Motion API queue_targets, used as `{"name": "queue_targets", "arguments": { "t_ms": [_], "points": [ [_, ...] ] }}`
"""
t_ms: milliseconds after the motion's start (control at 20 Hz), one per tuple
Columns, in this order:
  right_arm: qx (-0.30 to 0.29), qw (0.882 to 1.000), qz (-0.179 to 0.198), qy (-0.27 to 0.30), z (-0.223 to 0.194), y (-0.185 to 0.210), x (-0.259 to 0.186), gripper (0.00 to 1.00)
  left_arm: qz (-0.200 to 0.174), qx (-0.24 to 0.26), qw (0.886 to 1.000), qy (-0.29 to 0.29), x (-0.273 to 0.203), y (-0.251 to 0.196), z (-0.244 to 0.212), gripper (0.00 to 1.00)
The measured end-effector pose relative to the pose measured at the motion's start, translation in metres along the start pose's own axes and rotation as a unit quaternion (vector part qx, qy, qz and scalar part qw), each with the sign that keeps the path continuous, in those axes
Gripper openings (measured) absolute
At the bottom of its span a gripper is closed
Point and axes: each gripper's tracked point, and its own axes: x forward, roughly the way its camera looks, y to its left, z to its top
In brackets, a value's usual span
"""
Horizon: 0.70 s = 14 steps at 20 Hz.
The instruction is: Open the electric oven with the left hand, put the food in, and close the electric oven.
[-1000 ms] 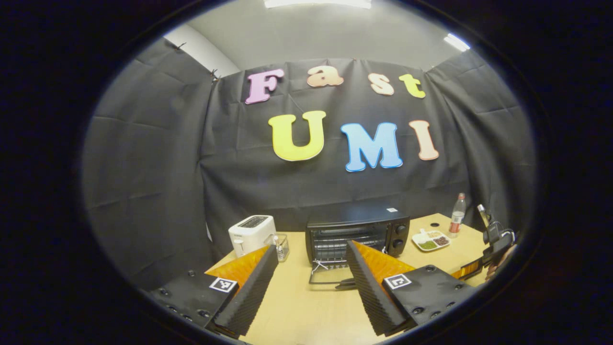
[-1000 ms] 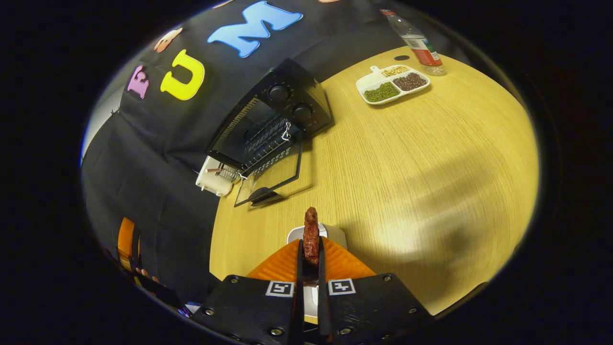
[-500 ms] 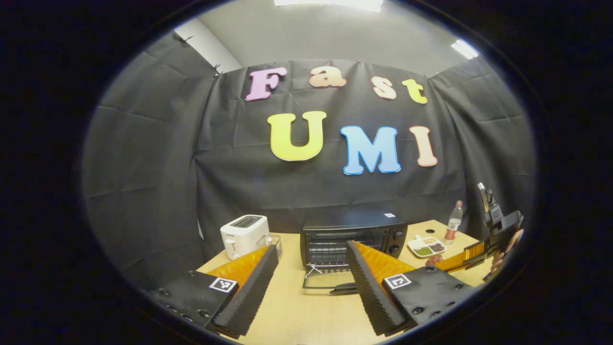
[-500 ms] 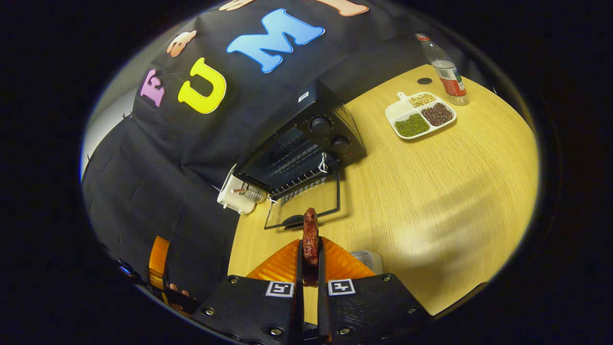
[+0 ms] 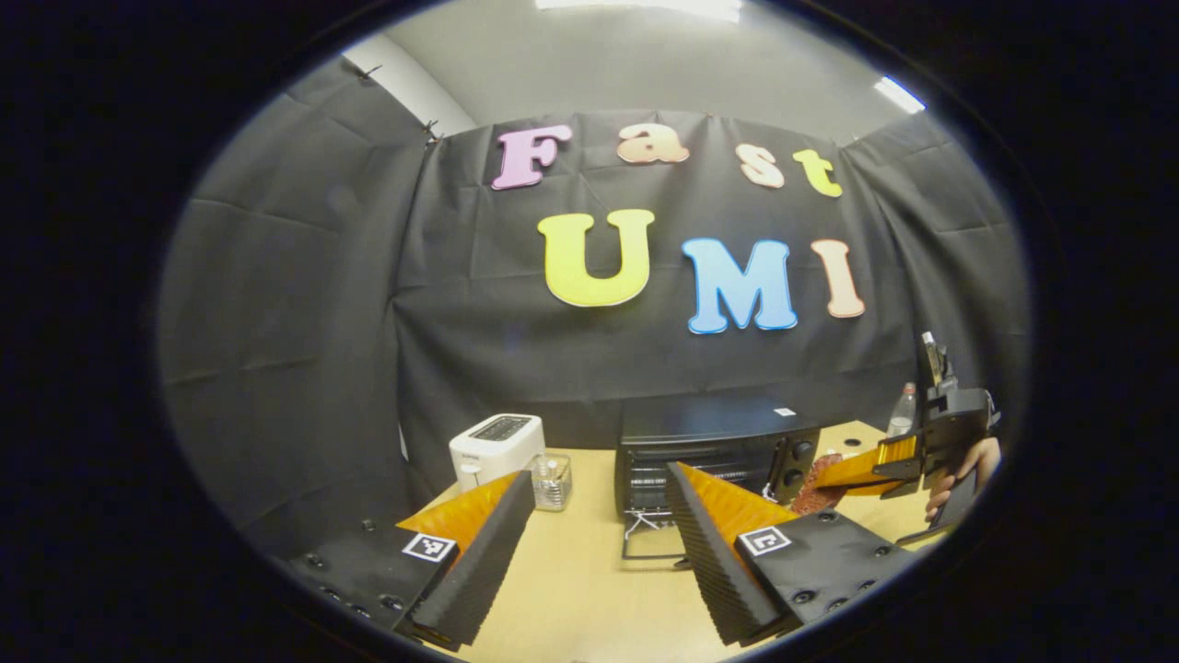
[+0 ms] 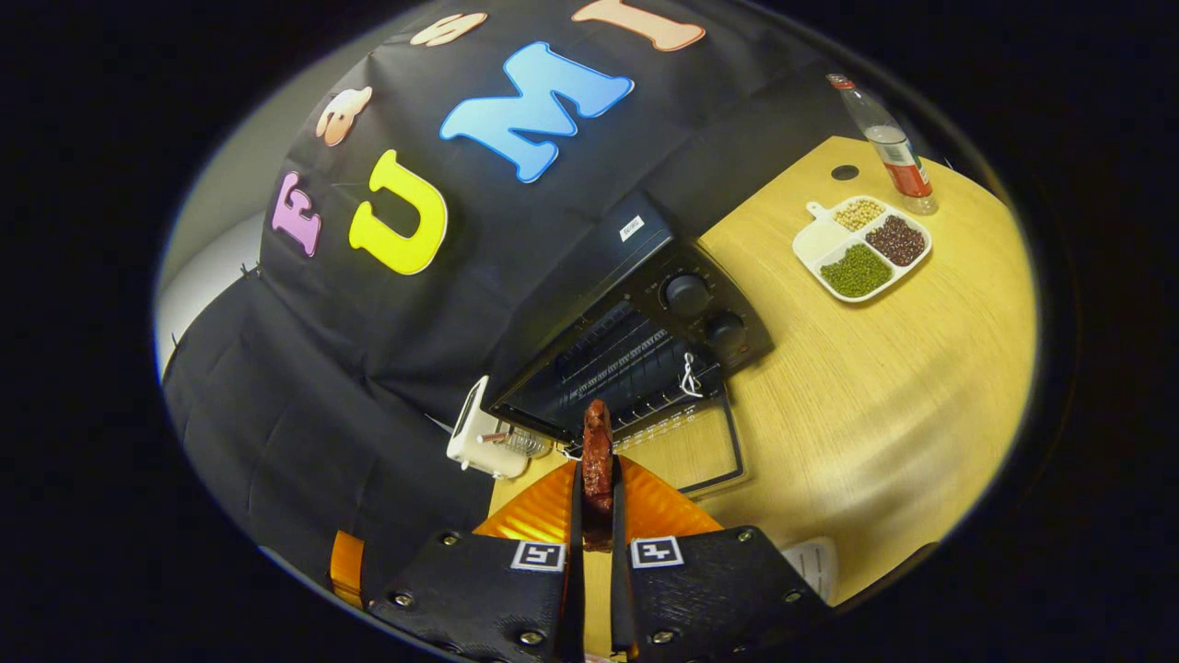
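The right gripper (image 6: 597,479), fingers pinching the food (image 6: 597,451), has neared the open oven (image 6: 645,341); the left gripper (image 5: 599,525) stays spread.

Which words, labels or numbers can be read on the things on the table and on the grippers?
None can be read.
The white sticker on top of the oven: too small to read.
The label on the bottle: blurred.
The dark mark on the front of the toaster: too small to read.
The square tags on the right gripper: black-and-white patterns, not text.
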Motion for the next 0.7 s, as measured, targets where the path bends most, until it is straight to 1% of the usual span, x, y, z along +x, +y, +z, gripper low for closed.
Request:
{"name": "queue_targets", "arguments": {
  "t_ms": [50, 200, 350, 450, 550, 700],
  "points": [
    [0.01, 1.0, 0.003, -0.01, 0.002, 0.003, 0.01, 0.12, 0.003, 0.003, 1.0, 0.002, -0.001, 0.003, -0.001, 0.9],
    [0.035, 0.998, 0.015, -0.04, 0.005, 0.015, 0.037, 0.11, 0.01, 0.014, 1.0, 0.007, 0.008, 0.024, -0.002, 0.9],
    [0.054, 0.996, 0.015, -0.063, 0.009, 0.021, 0.064, 0.12, 0.011, 0.019, 1.0, 0.01, 0.02, 0.035, -0.004, 0.9],
    [0.061, 0.995, 0.009, -0.072, 0.009, 0.021, 0.081, 0.12, 0.013, 0.024, 1.0, 0.011, 0.025, 0.043, -0.004, 0.9],
    [0.055, 0.994, -0.005, -0.094, 0.015, 0.016, 0.096, 0.11, 0.016, 0.03, 0.999, 0.012, 0.029, 0.051, -0.004, 0.93],
    [0.063, 0.99, -0.003, -0.123, 0.024, 0.019, 0.118, 0.12, 0.021, 0.038, 0.999, 0.022, 0.033, 0.062, -0.01, 0.96]
  ]
}}
